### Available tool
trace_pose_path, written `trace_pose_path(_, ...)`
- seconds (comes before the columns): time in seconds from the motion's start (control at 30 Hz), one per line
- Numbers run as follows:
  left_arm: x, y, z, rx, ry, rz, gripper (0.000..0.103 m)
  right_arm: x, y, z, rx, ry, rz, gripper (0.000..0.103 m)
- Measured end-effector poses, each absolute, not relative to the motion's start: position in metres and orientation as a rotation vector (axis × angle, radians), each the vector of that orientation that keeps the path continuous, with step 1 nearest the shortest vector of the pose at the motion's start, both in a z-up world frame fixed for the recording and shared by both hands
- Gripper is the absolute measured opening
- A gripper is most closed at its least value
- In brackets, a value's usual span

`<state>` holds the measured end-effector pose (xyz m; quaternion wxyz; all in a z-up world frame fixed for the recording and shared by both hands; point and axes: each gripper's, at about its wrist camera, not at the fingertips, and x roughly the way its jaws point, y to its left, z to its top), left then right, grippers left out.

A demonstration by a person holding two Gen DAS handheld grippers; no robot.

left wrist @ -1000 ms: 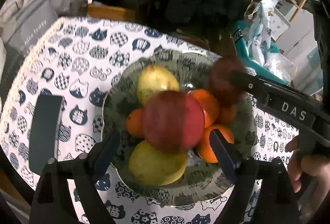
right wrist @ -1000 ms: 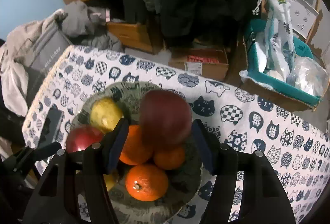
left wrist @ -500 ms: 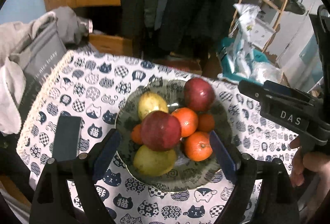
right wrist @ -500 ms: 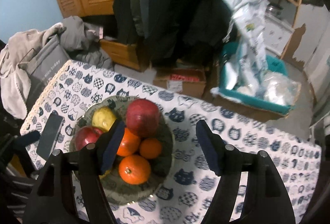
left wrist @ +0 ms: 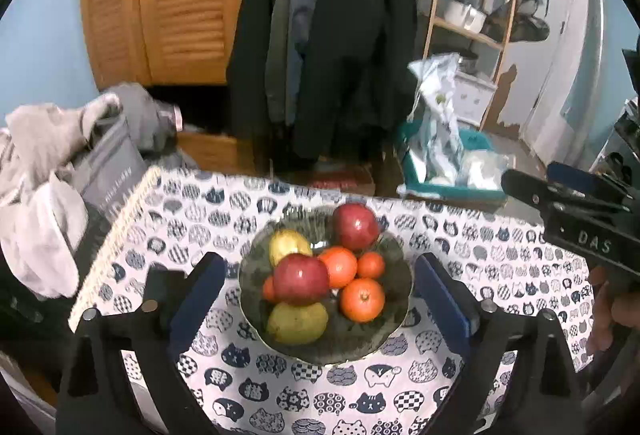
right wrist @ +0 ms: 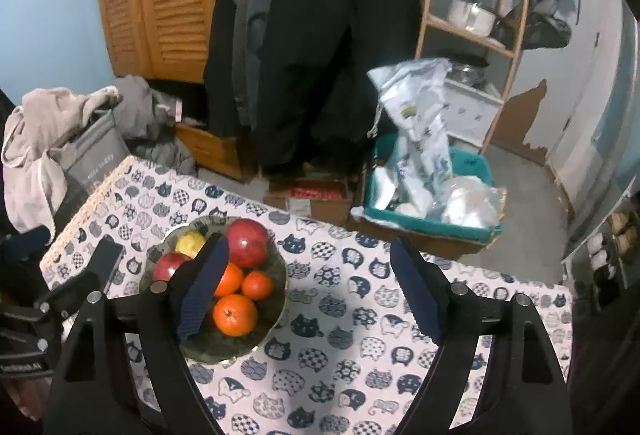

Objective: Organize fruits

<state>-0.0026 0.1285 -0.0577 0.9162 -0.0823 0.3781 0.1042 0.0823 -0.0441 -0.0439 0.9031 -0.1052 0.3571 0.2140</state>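
Note:
A dark glass bowl [left wrist: 396,319] on the cat-print table holds two red apples [left wrist: 301,279] [left wrist: 356,227], two yellow pears [left wrist: 297,323] and several oranges [left wrist: 362,299]. My left gripper [left wrist: 319,262] hangs well above the bowl; its jaws are opening with nothing between them. My right gripper [right wrist: 309,241] is also high, to the right of the bowl [right wrist: 280,299]. Its jaws are opening too and hold nothing. One of its fingers [left wrist: 532,191] shows at the right edge of the left wrist view.
A black phone [right wrist: 106,259] lies on the cloth left of the bowl. Beyond the table stand a grey bag with clothes [left wrist: 112,171], hanging coats, a wooden shelf and a teal bin of plastic bags [right wrist: 432,223]. A hand [left wrist: 616,315] holds the right gripper.
Both grippers have risen and drawn back from the bowl. The right one let go of a red apple, which now rests at the bowl's far side. Both pairs of jaws have spread wider.

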Motion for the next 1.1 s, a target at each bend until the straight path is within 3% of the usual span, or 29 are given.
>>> trace_pose_path(0.57,-0.031,0.082,0.006,-0.034,0.614,0.207,0.102,0.030,-0.106,-0.007,-0.194,0.636,0.392,0.083)
trace_pose_path(1.1,-0.028,0.074,0.019,-0.066,0.591,0.219,0.102,0.017,-0.127,0.003,-0.205,0.546,0.349,0.084)
